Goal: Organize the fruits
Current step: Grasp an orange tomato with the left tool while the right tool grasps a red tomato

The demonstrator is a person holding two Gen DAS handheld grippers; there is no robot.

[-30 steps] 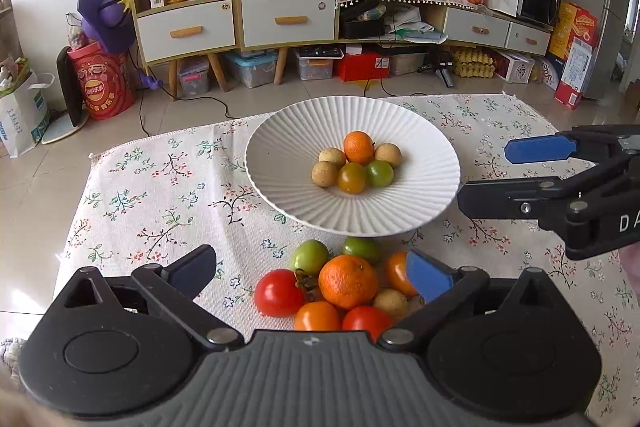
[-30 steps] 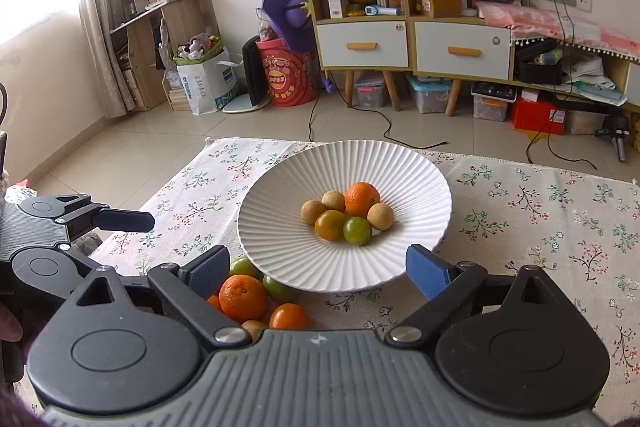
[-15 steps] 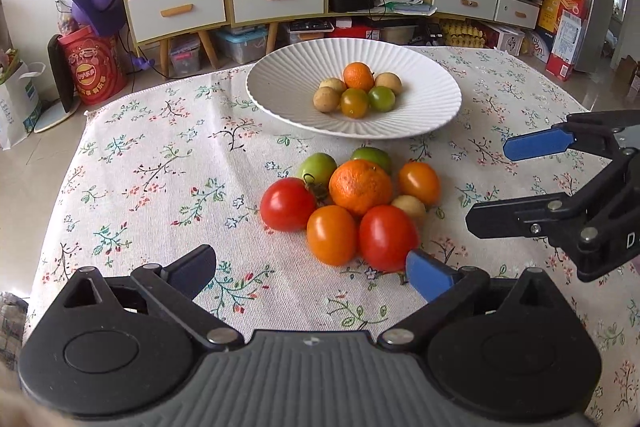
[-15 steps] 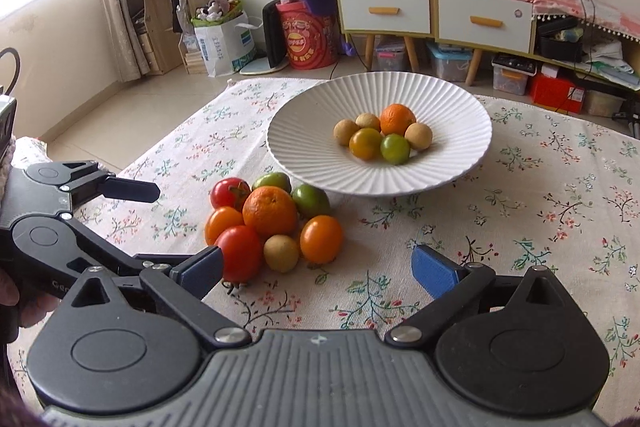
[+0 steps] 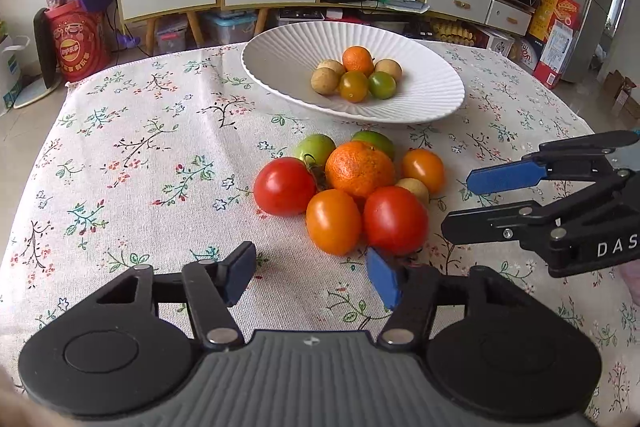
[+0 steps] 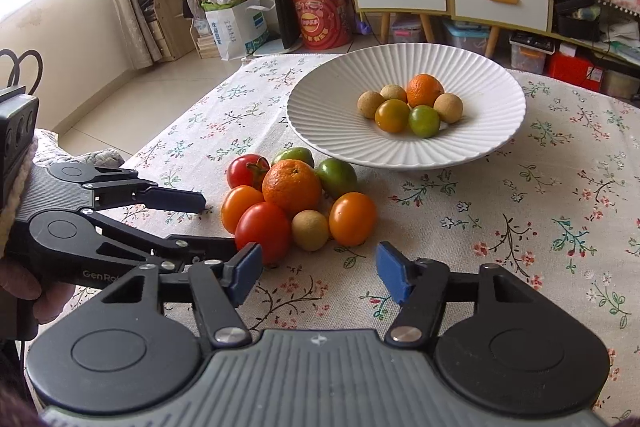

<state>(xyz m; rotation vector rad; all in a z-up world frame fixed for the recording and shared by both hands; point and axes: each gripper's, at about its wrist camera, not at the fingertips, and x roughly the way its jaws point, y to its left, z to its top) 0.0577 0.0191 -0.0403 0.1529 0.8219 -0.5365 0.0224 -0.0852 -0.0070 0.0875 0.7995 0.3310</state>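
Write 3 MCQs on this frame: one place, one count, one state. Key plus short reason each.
1. The loose fruit pile lies:
A. in the plate
B. on the cloth beside the plate
C. on the floor

2. Fruits in the white plate:
A. three
B. six
C. nine

3. Left gripper:
A. clamped on a tomato
B. open, nothing between the fingers
C. out of view

Key: B, the pile sits on the floral tablecloth nearer the camera than the plate; B, six are countable; B, both fingers have only cloth between them, having just narrowed.
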